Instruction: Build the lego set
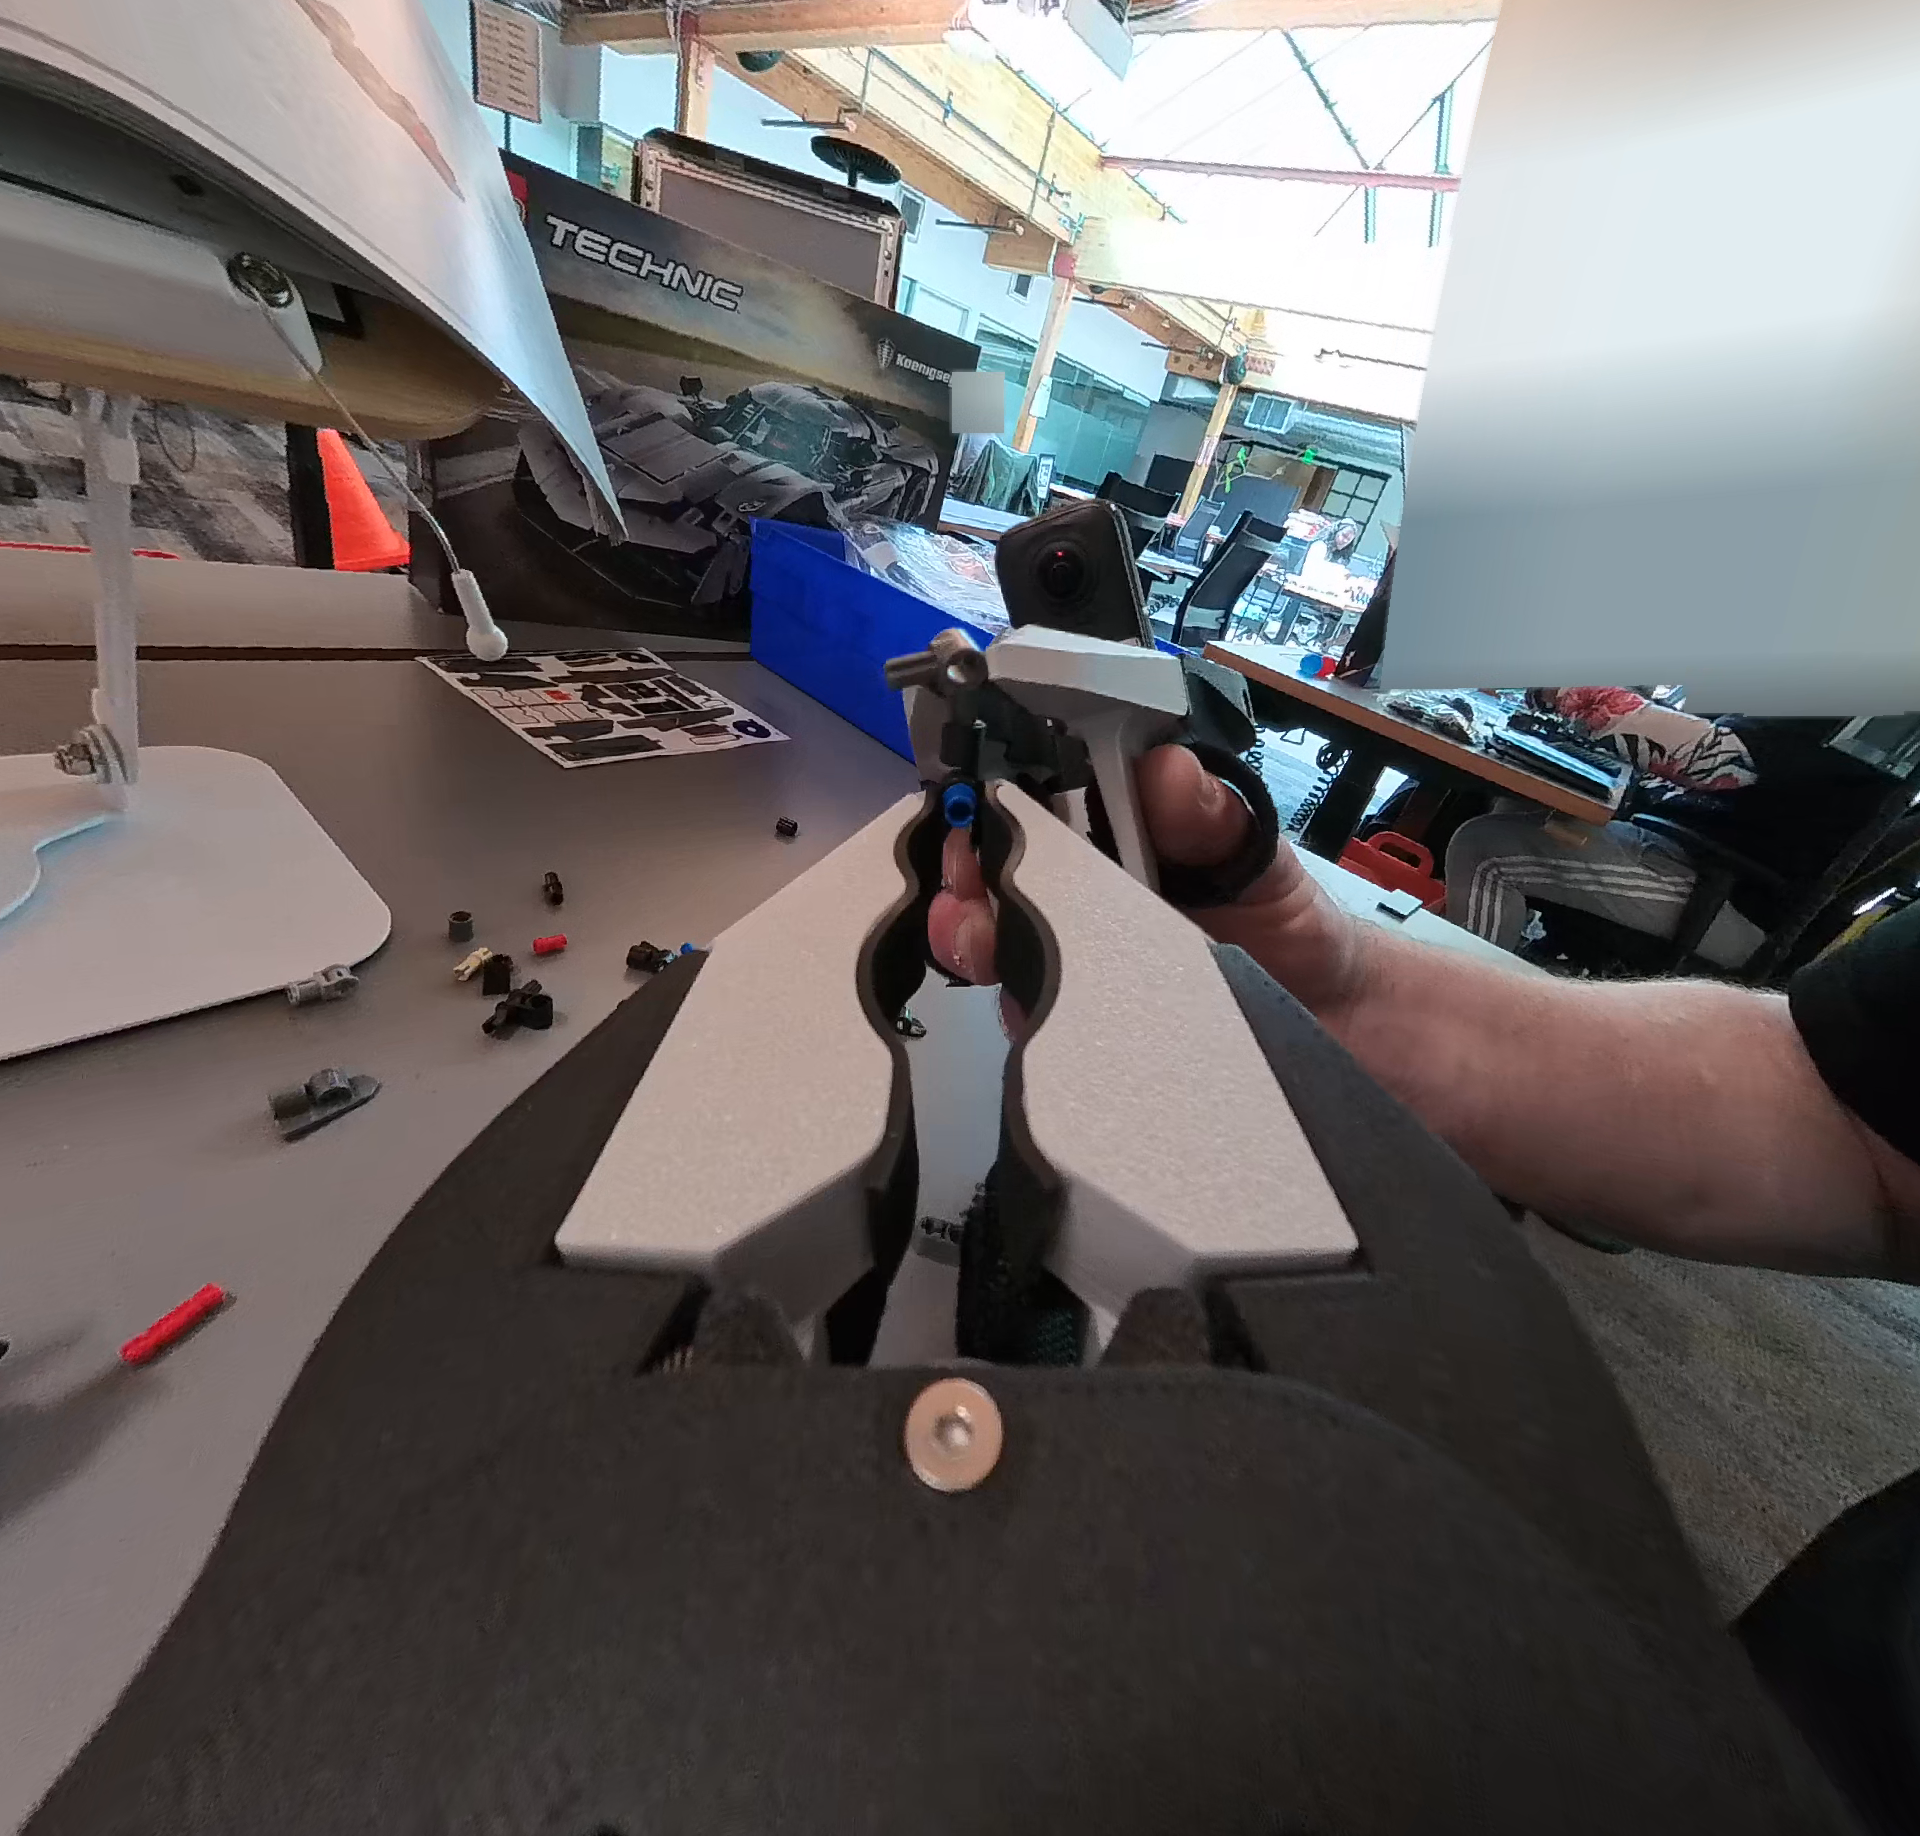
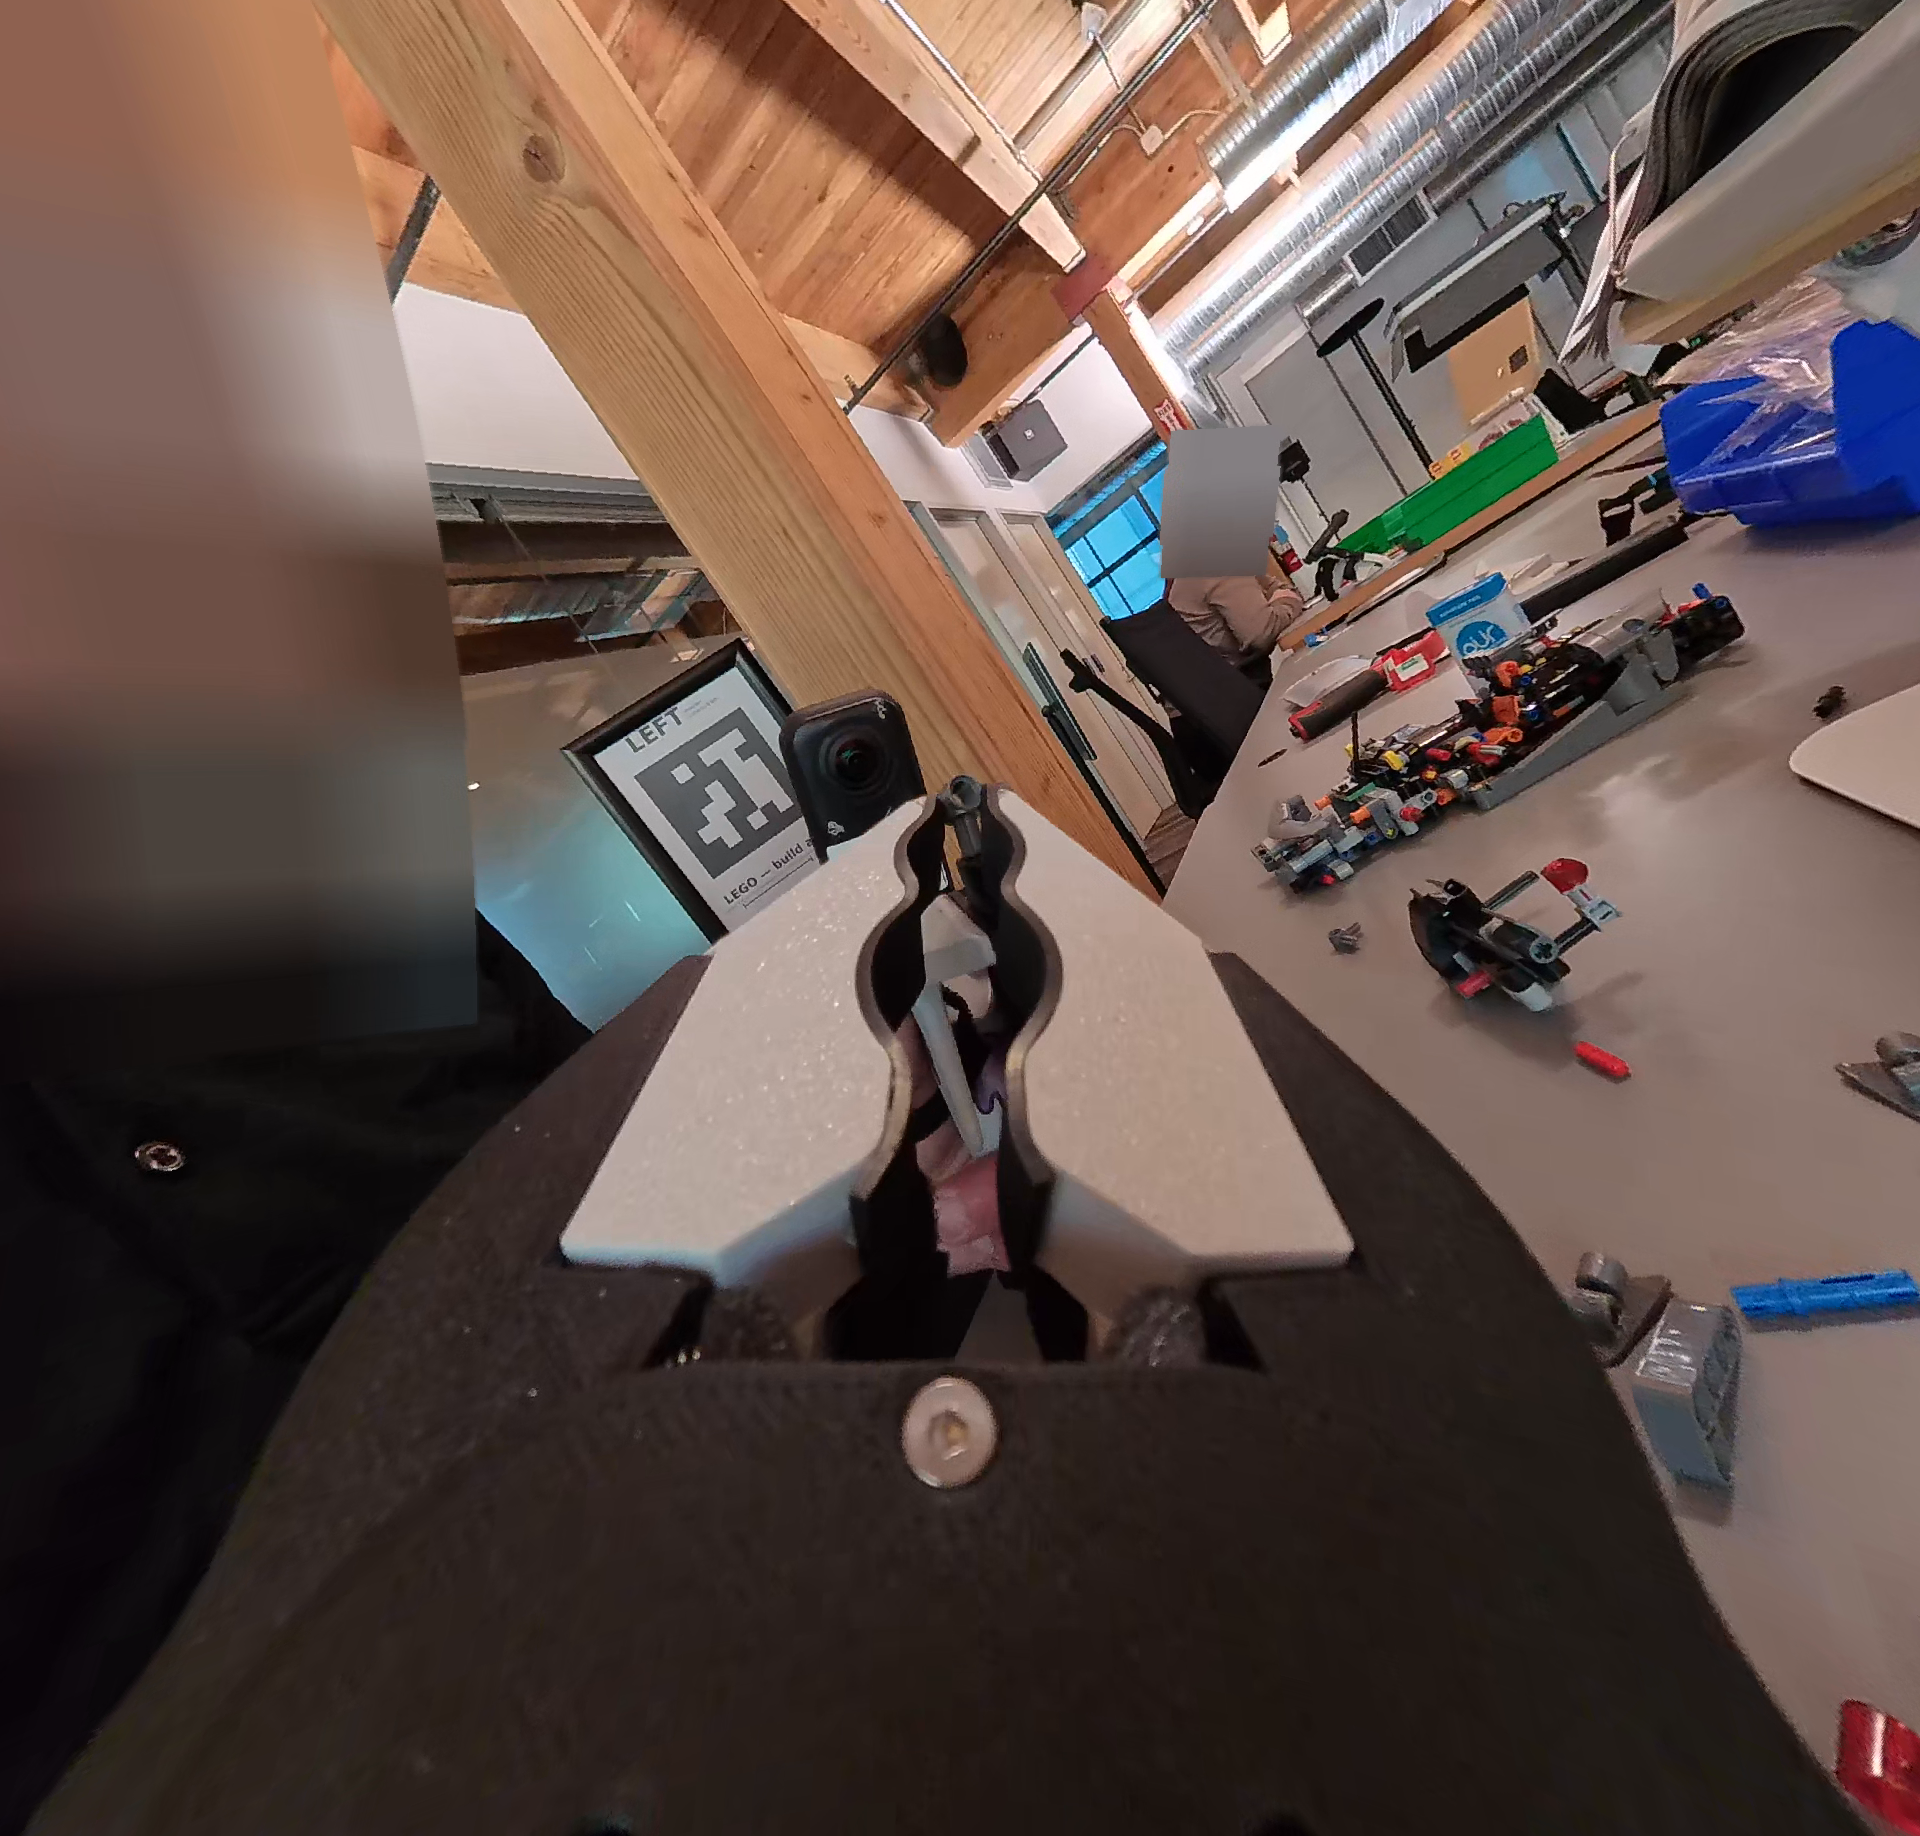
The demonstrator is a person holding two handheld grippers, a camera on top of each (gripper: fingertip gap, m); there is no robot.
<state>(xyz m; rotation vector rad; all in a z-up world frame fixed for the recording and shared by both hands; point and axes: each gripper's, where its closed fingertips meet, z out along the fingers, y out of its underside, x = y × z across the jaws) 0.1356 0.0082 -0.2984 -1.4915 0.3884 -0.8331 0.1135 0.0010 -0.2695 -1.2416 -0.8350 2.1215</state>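
My left gripper [image 1: 961,815] is shut on a small blue pin [image 1: 957,806], which it holds in the air at the table's edge. Just beyond it, my right gripper [image 1: 997,721] faces it, held by a hand. In the right wrist view my right gripper [image 2: 966,815] is shut on a small grey and black connector piece [image 2: 963,797]. That piece also shows in the left wrist view [image 1: 935,666], right above the blue pin. The two are close; I cannot tell if they touch. The left gripper's camera [image 2: 852,768] shows behind my right fingertips.
Loose pieces lie on the grey table [image 1: 623,851]: a red pin [image 1: 171,1324], a grey part [image 1: 317,1095], black connectors [image 1: 520,1007]. A sticker sheet [image 1: 603,706], blue bin [image 1: 831,612], set box [image 1: 727,404] and white stand base [image 1: 156,893] are behind. A part-built chassis [image 2: 1507,737], small subassembly [image 2: 1496,939] and blue pin [image 2: 1823,1298] lie right. My two grippers' fingertips are within a few centimetres of each other.
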